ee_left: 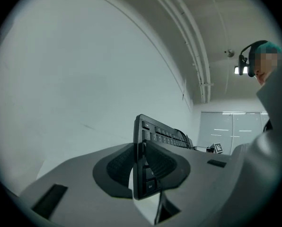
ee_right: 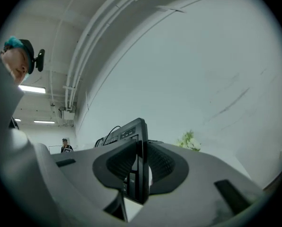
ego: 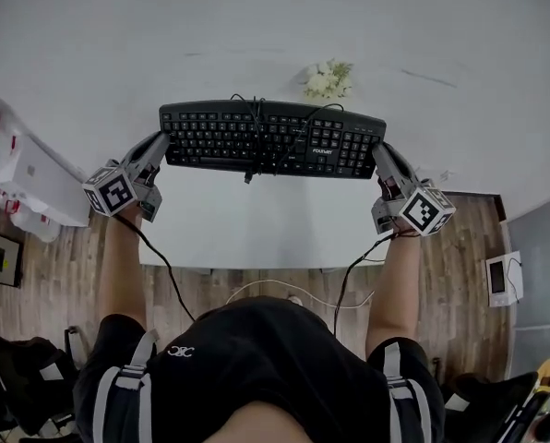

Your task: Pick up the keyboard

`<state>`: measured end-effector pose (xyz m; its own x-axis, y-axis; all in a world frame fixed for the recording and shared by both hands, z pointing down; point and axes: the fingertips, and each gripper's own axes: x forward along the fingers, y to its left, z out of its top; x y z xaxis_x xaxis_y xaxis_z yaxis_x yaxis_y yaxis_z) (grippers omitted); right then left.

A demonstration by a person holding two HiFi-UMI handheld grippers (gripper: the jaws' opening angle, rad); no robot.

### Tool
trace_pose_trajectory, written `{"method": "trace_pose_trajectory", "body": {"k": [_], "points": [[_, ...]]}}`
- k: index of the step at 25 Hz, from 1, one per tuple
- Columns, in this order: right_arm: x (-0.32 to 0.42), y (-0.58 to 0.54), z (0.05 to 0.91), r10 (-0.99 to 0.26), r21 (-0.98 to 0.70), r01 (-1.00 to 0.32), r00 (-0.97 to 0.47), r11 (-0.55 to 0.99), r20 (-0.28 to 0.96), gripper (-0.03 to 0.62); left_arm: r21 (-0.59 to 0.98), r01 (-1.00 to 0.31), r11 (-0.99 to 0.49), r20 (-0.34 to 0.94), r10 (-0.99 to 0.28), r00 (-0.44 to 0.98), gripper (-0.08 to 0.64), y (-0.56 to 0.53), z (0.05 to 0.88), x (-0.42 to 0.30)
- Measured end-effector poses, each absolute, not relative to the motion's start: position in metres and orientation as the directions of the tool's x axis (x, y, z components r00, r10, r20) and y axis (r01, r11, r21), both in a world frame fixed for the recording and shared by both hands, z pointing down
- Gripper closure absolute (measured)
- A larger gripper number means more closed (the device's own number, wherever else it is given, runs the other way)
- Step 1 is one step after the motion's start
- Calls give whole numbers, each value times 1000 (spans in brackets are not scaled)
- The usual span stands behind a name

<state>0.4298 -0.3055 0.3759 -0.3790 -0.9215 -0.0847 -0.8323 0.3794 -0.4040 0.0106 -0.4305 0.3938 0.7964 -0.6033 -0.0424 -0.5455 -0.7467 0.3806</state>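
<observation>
**A:** Wires nearest, yes?

**B:** Yes. A black wire (ego: 161,257) hangs from the left gripper (ego: 158,144) past the near edge of the table (ego: 257,220). A second wire (ego: 341,289) drops from the right gripper (ego: 383,152). White boxes (ego: 21,178) show at the table's left edge.

**A:** And the fingers?

**B:** Clamped, on both. The left gripper's fingers (ee_left: 116,167) pinch the left end of the keyboard (ego: 273,137), one pad on the keys and the other under the base. The right gripper's fingers (ee_right: 165,164) bite the right end the same way.

**A:** Where does the keyboard sit?

**B:** It doesn't. It hangs between the two grippers, off the table and over its middle, with its long side running along the near edge. In both gripper views the white top lies well apart from its underside.

**A:** Anything on it?

**B:** A black cord (ego: 257,118) lies looped across the keys.

**A:** Further out?

**B:** A small sprig of pale flowers (ego: 328,79) on the table, just past the keyboard's far side and right of centre.
</observation>
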Motion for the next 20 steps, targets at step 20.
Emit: {"method": "trace_pose_trajectory", "body": {"k": [20], "points": [[440, -294, 354, -927, -401, -836, -346, 374, -144, 517, 339, -496, -799, -125, -561, 818, 475, -422, 357, 19]]}}
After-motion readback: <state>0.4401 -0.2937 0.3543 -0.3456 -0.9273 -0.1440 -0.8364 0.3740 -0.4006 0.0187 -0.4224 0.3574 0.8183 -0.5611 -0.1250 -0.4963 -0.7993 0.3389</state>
